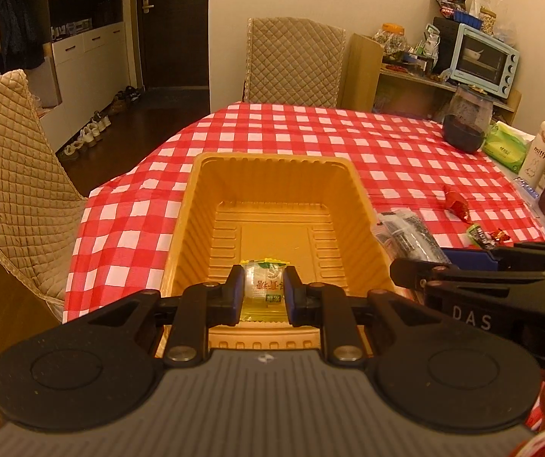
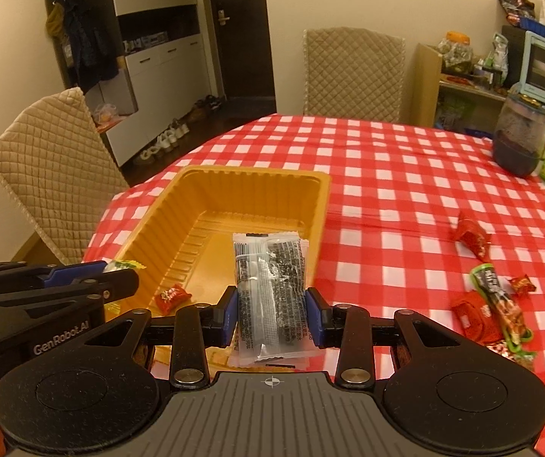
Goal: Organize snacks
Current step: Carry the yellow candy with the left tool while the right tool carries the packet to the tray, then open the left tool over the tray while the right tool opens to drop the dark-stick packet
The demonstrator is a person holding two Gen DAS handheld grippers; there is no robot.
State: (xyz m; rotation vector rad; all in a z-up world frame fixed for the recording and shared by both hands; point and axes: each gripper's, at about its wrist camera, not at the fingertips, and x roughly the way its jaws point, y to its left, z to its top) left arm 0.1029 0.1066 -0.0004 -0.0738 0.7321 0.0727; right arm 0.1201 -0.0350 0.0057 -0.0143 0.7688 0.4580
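At the left edge of the left wrist view stands a quilted chair (image 1: 10, 175), beside the table under its red checked cloth (image 1: 348, 144). In the middle of that view sits the yellow tray (image 1: 196, 205), and low in the centre the left gripper (image 1: 263, 291) pinches a small pale yellow-green snack packet (image 1: 264, 285) between its jaws, held over the near end of the tray. To the right, loose sweets (image 1: 457, 202) lie on the cloth (red wrappers mostly), and a dark jar (image 1: 466, 122) stands in the upper right.

In the right wrist view the left gripper shows at the lower left edge, a small red sweet (image 2: 171, 297) lies in the tray's near corner, and the right gripper (image 2: 271, 314) at lower centre grips a clear-and-black snack packet (image 2: 270, 285) over the tray's right rim. Further right, more wrapped snacks (image 2: 497, 304) lie scattered on the cloth.
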